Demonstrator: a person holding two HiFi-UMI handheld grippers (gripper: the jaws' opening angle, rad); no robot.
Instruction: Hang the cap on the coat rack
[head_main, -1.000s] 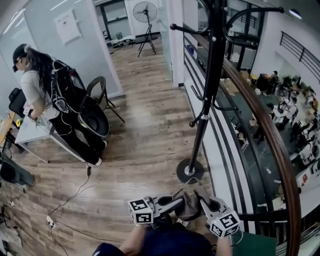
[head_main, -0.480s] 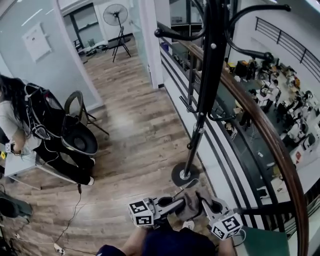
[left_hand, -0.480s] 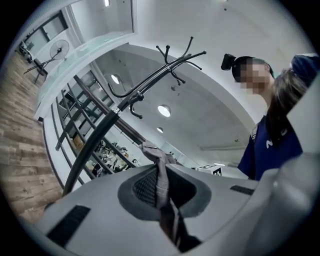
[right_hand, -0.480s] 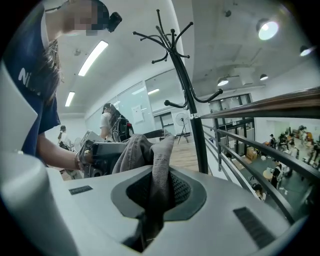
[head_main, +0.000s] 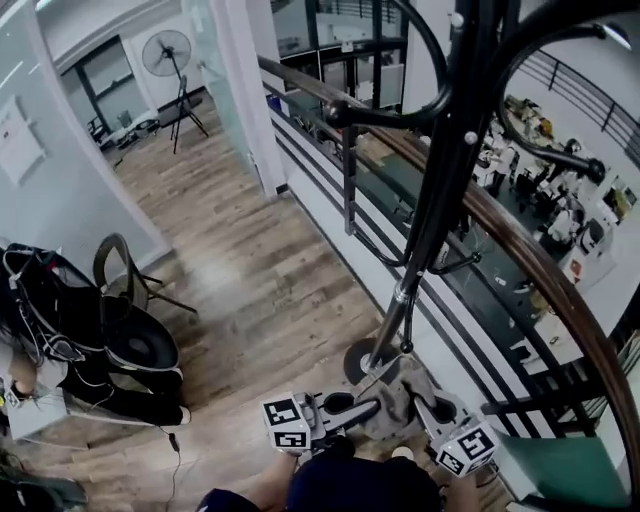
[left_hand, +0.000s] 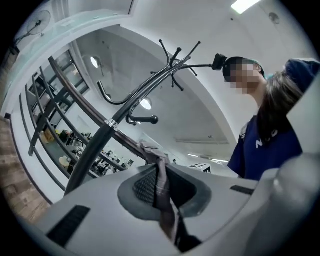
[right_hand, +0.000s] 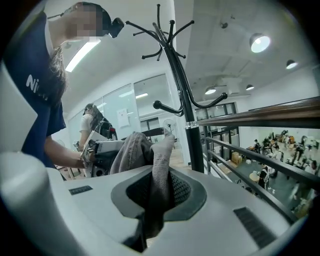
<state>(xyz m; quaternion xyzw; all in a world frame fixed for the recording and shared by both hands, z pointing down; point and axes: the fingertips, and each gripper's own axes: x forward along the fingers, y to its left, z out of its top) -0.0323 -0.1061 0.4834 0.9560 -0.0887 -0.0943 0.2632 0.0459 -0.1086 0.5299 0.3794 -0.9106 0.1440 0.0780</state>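
The grey cap (head_main: 396, 403) hangs stretched between my two grippers at the bottom of the head view. My left gripper (head_main: 370, 408) is shut on one edge of it, and the fabric (left_hand: 159, 180) runs pinched between its jaws. My right gripper (head_main: 420, 392) is shut on the other edge, with grey cloth (right_hand: 158, 167) bunched between its jaws. The black coat rack (head_main: 440, 190) stands just ahead of the cap, its round base (head_main: 366, 358) on the wood floor. Its curved hooks (right_hand: 165, 30) branch high above both grippers. The cap touches no hook.
A railing with a brown handrail (head_main: 530, 262) runs right behind the rack, with an open lower floor and people beyond it. At the left stand a black chair (head_main: 135, 335), bags and cables, and a white table corner. A standing fan (head_main: 168, 52) is far back.
The head view has swung up and right, and the rack now looms larger and closer. The person at the left table has slid out of frame. Both grippers still hold the cap low in front.
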